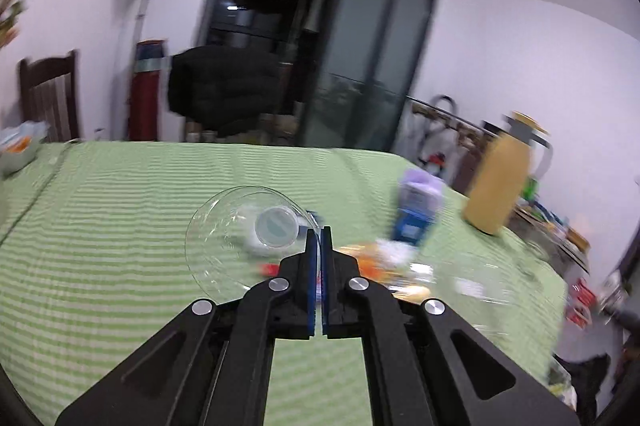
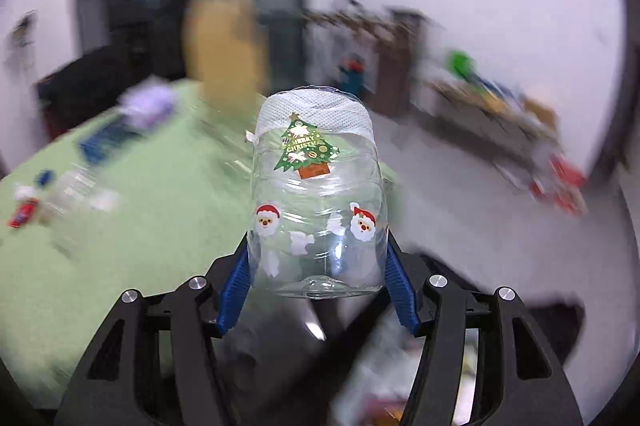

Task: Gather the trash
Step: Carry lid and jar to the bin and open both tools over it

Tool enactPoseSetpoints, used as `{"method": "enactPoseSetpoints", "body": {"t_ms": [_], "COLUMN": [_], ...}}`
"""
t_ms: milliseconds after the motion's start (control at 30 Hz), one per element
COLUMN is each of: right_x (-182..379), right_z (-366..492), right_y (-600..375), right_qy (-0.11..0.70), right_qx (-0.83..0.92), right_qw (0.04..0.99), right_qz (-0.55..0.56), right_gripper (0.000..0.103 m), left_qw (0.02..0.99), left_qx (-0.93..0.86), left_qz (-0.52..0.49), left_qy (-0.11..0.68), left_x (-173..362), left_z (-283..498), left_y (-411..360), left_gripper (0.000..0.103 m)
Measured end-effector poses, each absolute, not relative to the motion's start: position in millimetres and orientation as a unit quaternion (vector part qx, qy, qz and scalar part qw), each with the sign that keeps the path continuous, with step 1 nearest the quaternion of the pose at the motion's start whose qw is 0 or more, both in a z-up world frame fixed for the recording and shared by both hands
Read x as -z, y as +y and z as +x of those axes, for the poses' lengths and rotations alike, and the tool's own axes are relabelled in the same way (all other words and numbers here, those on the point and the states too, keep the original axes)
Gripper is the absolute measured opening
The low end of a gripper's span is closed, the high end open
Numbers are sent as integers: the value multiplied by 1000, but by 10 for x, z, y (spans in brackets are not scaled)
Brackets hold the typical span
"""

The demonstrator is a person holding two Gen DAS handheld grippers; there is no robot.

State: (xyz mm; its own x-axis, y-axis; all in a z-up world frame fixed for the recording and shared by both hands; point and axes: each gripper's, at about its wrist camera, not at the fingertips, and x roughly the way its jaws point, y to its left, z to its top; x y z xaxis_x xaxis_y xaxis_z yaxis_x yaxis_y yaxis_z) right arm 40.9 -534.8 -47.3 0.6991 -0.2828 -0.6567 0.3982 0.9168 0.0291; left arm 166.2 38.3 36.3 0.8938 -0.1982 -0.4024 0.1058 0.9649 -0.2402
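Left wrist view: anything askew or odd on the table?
Yes. The glass bowl is tipped up on edge with a small cup inside, its rim pinched in the shut left gripper. Orange and white scraps lie scattered on the green cloth beside it.

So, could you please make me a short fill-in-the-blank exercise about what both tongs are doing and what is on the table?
1. The right tongs hold a clear plastic jar with a Christmas ____ sticker above two Santa stickers.
2. The left tongs are ____ on the rim of a glass bowl.
3. The tablecloth has green and white ____.
4. The tall jug on the table is ____ in colour.

Missing words: tree; shut; stripes; yellow
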Motion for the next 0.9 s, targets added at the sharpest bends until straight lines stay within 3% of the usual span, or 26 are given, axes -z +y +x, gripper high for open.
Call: {"method": "enactPoseSetpoints", "body": {"t_ms": [300,400,600,900], "right_x": [1638,1824,1695,1573], "right_z": [-26,42,-227,-1036], "right_y": [-6149,-6291,-6575,-6839], "right_qy": [402,407,363,326], "right_qx": [215,212,224,359], "right_qw": [871,866,884,861], "right_qz": [184,198,192,155], "right_gripper": [61,73,75,80], "left_qw": [924,902,867,785], "left_qx": [283,323,366,433], "left_qz": [-82,-55,53,128], "left_qy": [246,281,334,424], "left_x": [-598,-470,-3,850], "left_z": [1402,1338,1077,785], "left_y": [-1836,-2559,-3756,-5121], "left_gripper": [0,0,0,0]}}
